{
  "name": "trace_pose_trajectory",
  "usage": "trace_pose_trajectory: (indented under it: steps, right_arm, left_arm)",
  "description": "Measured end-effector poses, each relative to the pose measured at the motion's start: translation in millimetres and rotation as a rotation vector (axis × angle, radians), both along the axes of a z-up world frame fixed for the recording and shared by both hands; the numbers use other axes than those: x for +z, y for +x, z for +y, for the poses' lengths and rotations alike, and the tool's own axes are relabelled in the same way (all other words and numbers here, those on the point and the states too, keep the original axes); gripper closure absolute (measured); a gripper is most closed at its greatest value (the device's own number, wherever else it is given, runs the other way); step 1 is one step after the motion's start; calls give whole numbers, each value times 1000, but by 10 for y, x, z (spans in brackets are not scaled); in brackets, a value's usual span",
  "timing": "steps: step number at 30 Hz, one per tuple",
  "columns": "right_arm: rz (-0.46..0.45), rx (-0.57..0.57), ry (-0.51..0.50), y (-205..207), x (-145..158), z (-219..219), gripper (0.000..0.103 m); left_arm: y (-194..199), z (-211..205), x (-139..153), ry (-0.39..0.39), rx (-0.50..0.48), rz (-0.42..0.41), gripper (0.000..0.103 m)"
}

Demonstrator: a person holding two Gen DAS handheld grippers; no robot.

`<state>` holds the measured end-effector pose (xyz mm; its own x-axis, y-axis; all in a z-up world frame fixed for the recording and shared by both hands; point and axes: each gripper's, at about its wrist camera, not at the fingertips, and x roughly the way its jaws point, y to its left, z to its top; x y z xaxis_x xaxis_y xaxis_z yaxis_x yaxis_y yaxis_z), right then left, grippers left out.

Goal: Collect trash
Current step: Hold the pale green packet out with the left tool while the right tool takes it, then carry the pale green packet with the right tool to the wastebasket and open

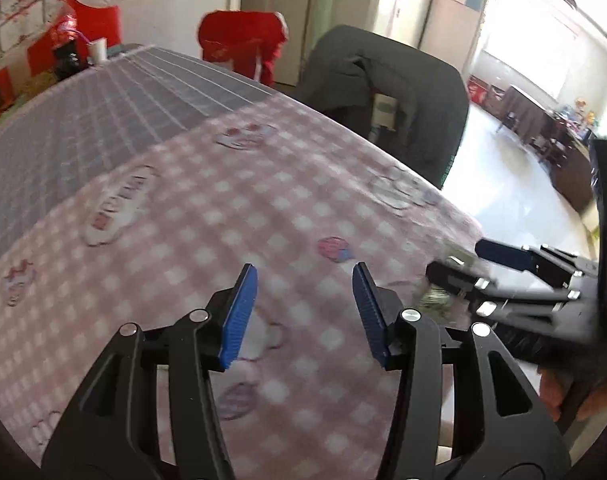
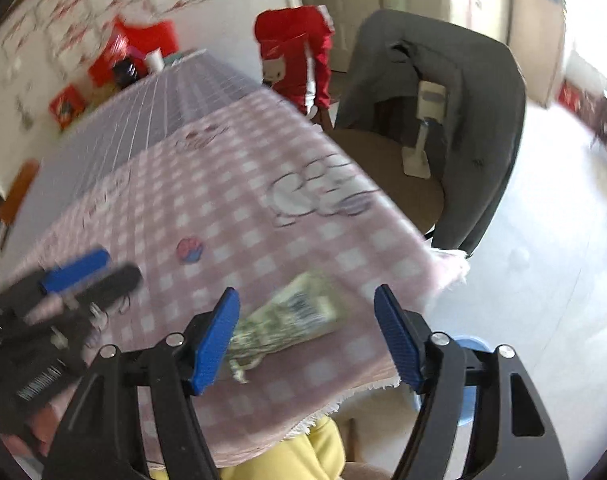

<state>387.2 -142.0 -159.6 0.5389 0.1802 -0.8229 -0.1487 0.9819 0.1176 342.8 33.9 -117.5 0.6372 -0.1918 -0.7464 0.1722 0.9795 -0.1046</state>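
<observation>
Risk of nudging crumpled green wrapper [image 2: 287, 320] off worktop [image 2: 223, 200] corner at 5 o'clock, with right hand-held gripper [image 2: 307, 336] spread around it unpinched, left hand-held gripper [image 1: 303, 312] spread empty.

We are seeing a table draped in a pink-and-white checked cloth [image 2: 231, 184] (grey grid beyond), with a crumpled green-and-white paper wrapper [image 2: 287, 320] lying near its fringed edge.
</observation>
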Motion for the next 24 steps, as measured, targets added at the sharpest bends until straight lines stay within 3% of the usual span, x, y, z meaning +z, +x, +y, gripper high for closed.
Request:
trace_pose_trajectory:
  steps: [2,4,5,6,7,10,16,19,24]
  right_arm:
    - [-25,-2,-59,-22,-33,110,33]
    - [-67,2,-94,-54,-69,194,41]
    - [-76,-5,-94,-69,-64,196,63]
    - [-76,8,-82,-67,-47,191,76]
    - [-67,14,-68,-47,-37,172,79]
    - [-33,26,58,14,-24,-26,83]
    - [-64,-115,163,-175,130,-811,83]
    - [-55,-238,117,-284,101,-1362,83]
    - [96,-483,99,-408,-289,-2239,80]
  left_arm:
    - [-20,101,17,14,29,-6,53]
    - [-44,167,20,25,37,-8,53]
    - [-54,175,13,23,32,-8,53]
    - [-59,177,5,19,29,-5,53]
    - [-62,169,-3,14,29,-3,53]
    - [-25,36,-28,-6,1,9,53]
    - [30,-586,-24,-49,-141,16,53]
    - [21,-1002,-16,-61,-225,11,53]
    - [-21,-1608,-78,-83,-350,31,51]
